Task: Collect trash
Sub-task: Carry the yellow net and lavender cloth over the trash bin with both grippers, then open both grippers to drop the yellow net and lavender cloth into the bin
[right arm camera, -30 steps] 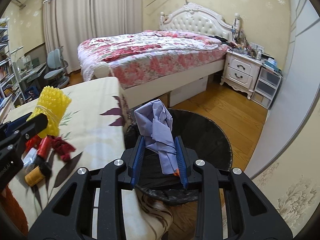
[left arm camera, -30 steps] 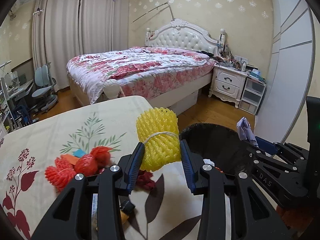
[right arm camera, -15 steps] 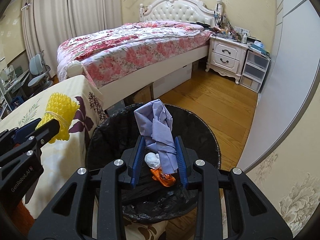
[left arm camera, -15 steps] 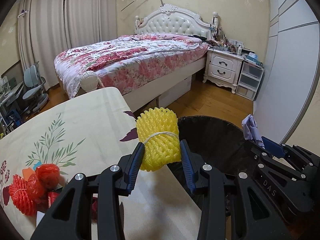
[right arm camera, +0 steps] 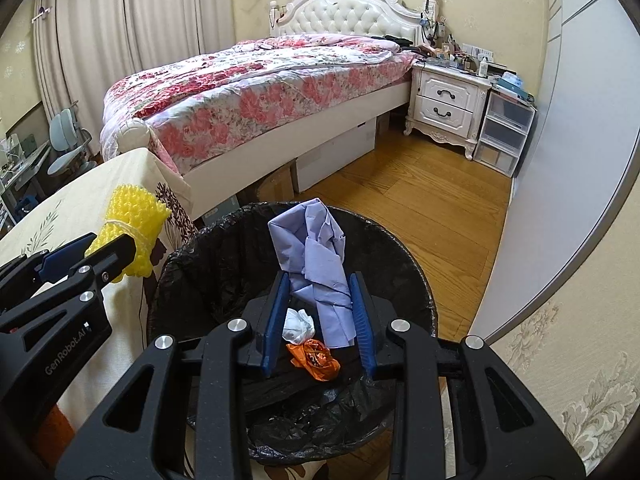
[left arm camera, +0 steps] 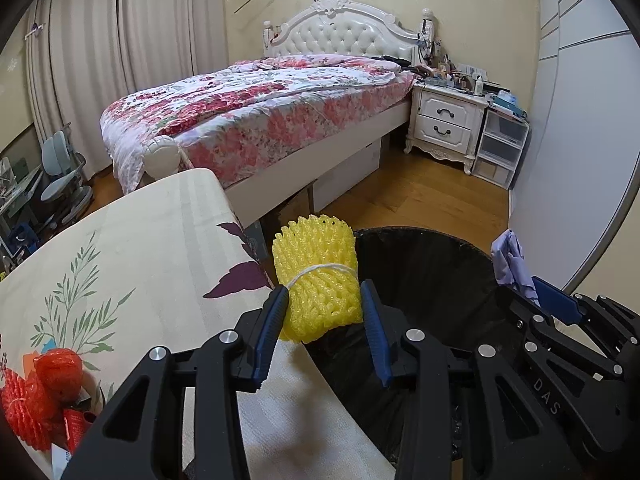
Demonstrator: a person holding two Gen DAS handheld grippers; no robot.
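Two grippers, both loaded. Left gripper (left arm camera: 324, 312) clamps a yellow foam net (left arm camera: 318, 276) tied with white string, held at the near rim of the black-lined trash bin (right arm camera: 208, 264), just past the edge of the floral tablecloth (left arm camera: 132, 248). Right gripper (right arm camera: 320, 304) pinches crumpled lilac paper (right arm camera: 316, 264) directly over the bin's mouth. Inside the bin: white wad (right arm camera: 298, 324), orange wrapper (right arm camera: 316, 360). Red foam nets (left arm camera: 36, 396) lie on the table.

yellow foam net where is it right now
The yellow foam net is clamped in the left claw, held at the table's edge beside the near-left rim of the black-lined bin.
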